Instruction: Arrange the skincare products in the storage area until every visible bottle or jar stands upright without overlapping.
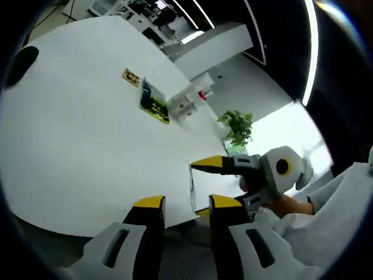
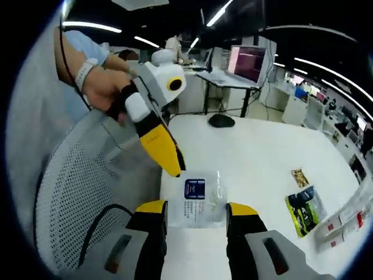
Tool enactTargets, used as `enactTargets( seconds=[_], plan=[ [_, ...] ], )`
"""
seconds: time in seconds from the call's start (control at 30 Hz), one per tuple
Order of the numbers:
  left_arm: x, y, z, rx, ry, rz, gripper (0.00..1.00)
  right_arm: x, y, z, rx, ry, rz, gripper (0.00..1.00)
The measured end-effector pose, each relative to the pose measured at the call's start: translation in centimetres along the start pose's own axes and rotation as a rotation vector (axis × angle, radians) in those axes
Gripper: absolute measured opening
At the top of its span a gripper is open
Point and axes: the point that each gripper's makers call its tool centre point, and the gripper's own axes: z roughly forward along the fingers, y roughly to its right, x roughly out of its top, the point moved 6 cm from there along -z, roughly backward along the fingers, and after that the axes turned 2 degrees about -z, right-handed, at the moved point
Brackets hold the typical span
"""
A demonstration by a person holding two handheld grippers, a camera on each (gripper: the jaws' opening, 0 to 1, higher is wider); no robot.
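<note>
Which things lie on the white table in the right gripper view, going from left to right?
Clear packet with a blue label → small brown packet → green and black pouch → white boxes with red marks.

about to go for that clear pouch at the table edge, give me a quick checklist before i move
1. Right gripper open: ok, its fingers stand apart with nothing between them.
2. Right gripper lined up with the clear pouch: ok, the pouch lies just ahead, between the finger lines.
3. Path free: not ok, the left gripper has its tip at the pouch's near corner.
4. Left gripper empty: ok in the left gripper view, its fingers apart over the white table.
5. Pouch fully on the table: cannot tell, it sits at the very edge.
6. Bottles or jars upright: cannot tell, the white boxes and green packet lie far off.
</note>
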Motion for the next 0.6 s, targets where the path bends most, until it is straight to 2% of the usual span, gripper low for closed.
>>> enactTargets(
  seconds=[0.07,0.27,0.33,0.37,0.47,0.53,0.6],
  plan=[
    [-0.1,0.0,0.1,-0.005,-0.010,-0.011,0.24,0.5,-0.4,0.3,0.019,-0.003,-0.048,0.37],
    [-0.2,0.0,0.0,0.003,-0.015,-0.003,0.19,1.7,-1.1,0.7,0.055,0.002,-0.103,0.37],
    [-0.2,-0.3,0.0,0.006,-0.020,-0.001,0.15,2.0,-1.2,0.8,0.065,0.010,-0.105,0.37],
    [-0.3,-0.3,-0.1,0.012,-0.032,0.002,0.09,2.2,-1.2,0.8,0.069,0.015,-0.106,0.37],
    [-0.3,0.0,-0.1,-0.009,-0.038,-0.006,0.00,2.3,-1.2,1.0,0.072,0.011,-0.123,0.37],
    [-0.4,0.1,-0.1,-0.009,-0.044,0.012,0.00,2.3,-1.2,1.0,0.077,0.012,-0.123,0.35],
    [-0.4,-0.1,-0.3,0.021,-0.045,0.030,0.00,2.0,-1.2,1.0,0.094,0.016,-0.100,0.30]
  ],
)
